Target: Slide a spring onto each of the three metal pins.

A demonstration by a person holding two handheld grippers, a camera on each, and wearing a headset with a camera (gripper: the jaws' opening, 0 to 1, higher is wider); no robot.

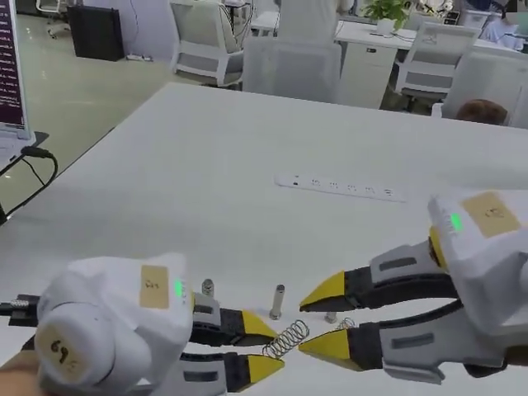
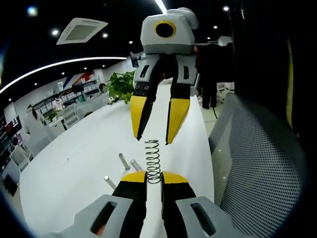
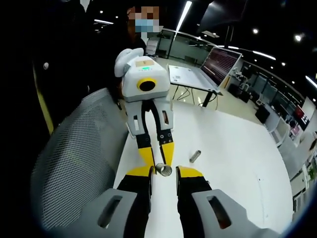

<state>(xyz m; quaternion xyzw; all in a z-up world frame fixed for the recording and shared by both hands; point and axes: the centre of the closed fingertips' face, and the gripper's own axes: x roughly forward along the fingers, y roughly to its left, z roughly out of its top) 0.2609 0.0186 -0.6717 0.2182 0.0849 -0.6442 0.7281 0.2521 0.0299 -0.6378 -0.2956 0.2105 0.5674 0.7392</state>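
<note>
While the left gripper [image 1: 275, 346] pinches one end of the spring [image 1: 286, 338], the coil points at the right gripper [image 1: 304, 326], whose jaws stand wide around the free end without touching it. The middle pin [image 1: 277, 301] stands bare on the table [image 1: 247, 165], just behind the tips.

Risks:
- Spring is thin and held by one end, so a hard squeeze could kink it or flick it out.
- A tip could topple the pin.
</note>
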